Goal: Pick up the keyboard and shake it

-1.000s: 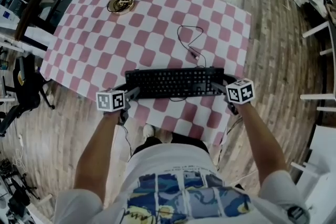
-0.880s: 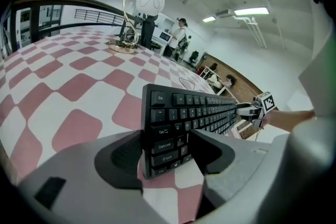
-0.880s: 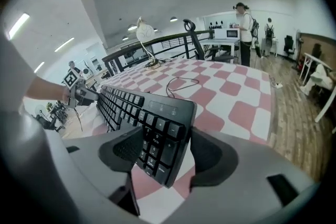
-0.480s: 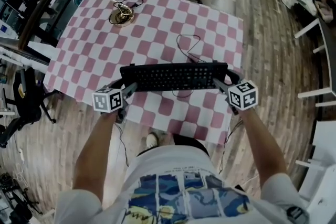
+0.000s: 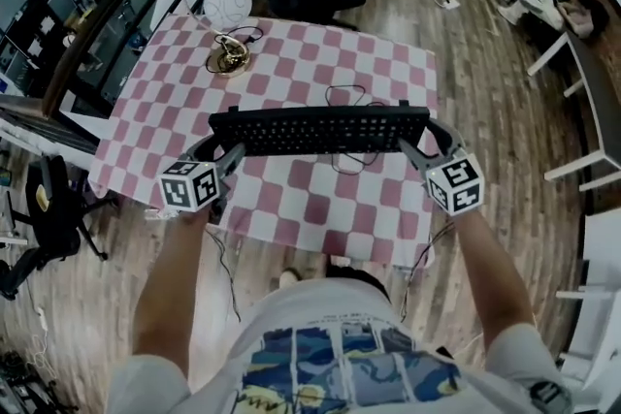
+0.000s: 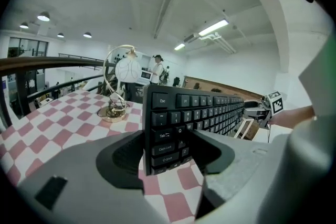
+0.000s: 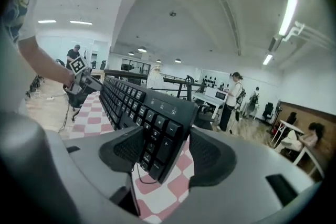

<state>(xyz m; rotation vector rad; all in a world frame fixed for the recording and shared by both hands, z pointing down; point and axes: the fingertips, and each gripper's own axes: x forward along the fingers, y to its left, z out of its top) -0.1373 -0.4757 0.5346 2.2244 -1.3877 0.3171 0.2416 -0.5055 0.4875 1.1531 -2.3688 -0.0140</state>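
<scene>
Pink-and-white checkered tablecloth (image 5: 320, 208) fills the middle of the head view. Above it, at frame centre, the black keyboard (image 5: 320, 129) is held clear of the cloth. The left gripper (image 5: 221, 148) clamps its left end and the right gripper (image 5: 424, 139) its right end, where the jaws have just been tightening on it.

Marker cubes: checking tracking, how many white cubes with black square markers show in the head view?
2. One white marker cube rides the left gripper, left of the black keyboard; the other rides the right gripper, right of it. None appears hidden.
</scene>
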